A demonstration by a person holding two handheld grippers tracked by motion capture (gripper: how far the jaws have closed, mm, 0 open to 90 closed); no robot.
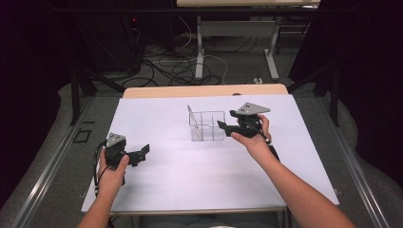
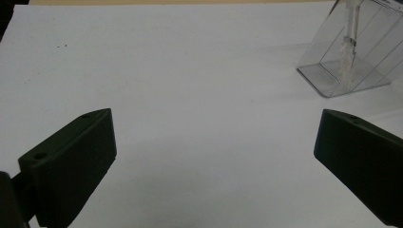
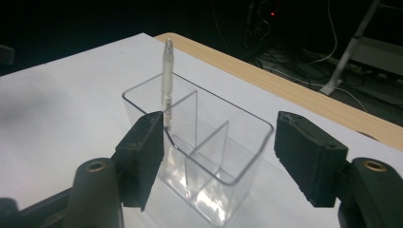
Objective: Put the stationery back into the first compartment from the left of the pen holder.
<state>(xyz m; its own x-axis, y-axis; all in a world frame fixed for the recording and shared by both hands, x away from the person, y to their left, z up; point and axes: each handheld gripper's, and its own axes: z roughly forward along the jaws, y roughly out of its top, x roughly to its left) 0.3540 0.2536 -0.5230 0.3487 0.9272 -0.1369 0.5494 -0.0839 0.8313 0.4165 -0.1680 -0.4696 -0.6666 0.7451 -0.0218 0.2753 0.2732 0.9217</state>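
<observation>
Right gripper view: our right gripper (image 3: 218, 156) stands wide open, gripping nothing, jaws flanking the near end of the clear organizer (image 3: 199, 142) at frame centre | clear pen (image 3: 167, 78) upright in its far compartment | left gripper (image 1: 140, 153) lower left, jaws spread, empty | white table (image 1: 190, 166)

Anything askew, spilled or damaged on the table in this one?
Nothing stands out. The clear organizer stands upright and intact on the white sheet, one clear pen leaning in a compartment. Right gripper is open beside it; left gripper is open, apart.
</observation>
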